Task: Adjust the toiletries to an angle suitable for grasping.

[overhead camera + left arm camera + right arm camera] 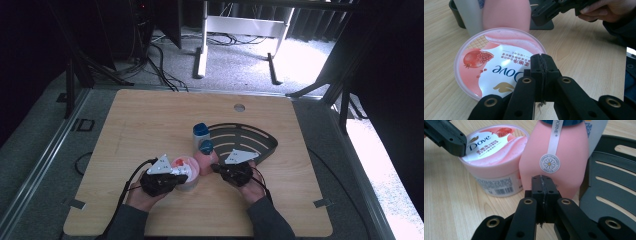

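Pink round plastic tub (499, 62) under left gripper (541, 61), jaws together; right gripper (542, 183), jaws together, near pink rounded bottle (555, 152).

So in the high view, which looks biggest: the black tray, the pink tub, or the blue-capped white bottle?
1. black tray, clearly the biggest.
2. and 3. pink tub and white bottle: too close to rank. The left tool hides part of the tub, and the bottle stands farther back.

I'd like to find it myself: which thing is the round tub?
Start at the black slotted tray on the wooden table. Left of the tray stands a pink bottle; beside that sits the low round pink plastic tub, the only one with a flat pomegranate-printed lid.
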### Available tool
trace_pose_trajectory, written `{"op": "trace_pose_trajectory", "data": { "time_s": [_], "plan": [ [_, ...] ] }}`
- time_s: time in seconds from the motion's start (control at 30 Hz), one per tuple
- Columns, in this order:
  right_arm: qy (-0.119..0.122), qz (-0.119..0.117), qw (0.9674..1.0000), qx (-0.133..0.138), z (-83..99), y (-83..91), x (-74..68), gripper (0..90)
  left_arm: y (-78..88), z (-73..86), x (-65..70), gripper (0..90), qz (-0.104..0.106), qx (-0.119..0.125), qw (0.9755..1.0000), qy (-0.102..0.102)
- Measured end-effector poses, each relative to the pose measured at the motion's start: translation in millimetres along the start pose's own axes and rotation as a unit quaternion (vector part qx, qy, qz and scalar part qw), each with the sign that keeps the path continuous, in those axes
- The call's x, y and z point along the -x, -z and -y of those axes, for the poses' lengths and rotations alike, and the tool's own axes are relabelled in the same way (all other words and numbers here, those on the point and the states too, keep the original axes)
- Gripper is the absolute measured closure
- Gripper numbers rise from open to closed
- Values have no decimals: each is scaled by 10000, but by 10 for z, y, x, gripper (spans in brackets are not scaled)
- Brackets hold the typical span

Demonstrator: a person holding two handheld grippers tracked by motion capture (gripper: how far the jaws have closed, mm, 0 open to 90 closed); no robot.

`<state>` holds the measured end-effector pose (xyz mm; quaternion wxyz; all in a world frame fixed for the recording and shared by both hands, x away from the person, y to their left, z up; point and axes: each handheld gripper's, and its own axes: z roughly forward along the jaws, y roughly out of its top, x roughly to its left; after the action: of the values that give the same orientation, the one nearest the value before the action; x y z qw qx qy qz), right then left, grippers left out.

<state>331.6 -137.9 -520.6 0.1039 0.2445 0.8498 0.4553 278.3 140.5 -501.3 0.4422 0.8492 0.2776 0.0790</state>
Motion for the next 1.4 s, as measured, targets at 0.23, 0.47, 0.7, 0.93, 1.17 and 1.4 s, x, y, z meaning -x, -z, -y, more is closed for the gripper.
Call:
{"op": "trace_pose_trajectory", "data": {
  "time_s": [0.23, 0.47, 0.7, 0.93, 1.17, 1.4],
  "plan": [
    [18, -49, 10000, -10, -20, -27, 10, 899, -36, -16, 24, 894, 123, 12, 9999, 25],
    [29, -46, 10000, -39, -19, -32, 13, 898, -117, -47, 94, 895, 399, 44, 9992, 65],
    [118, -70, 9998, -120, 16, 10, -7, 898, -197, -69, 140, 897, 545, 134, 9984, 58],
    [283, 50, 9996, -84, 47, 259, -41, 892, -247, -115, 169, 897, 515, 96, 9986, -62],
    [389, 161, 9991, -98, 168, 524, -79, 884, -355, -297, 286, 896, 424, -295, 9970, -570],
    [293, 376, 9988, -55, 348, 811, -20, 885, -506, -445, 395, 896, 481, -474, 9943, -822]
  ]
}}
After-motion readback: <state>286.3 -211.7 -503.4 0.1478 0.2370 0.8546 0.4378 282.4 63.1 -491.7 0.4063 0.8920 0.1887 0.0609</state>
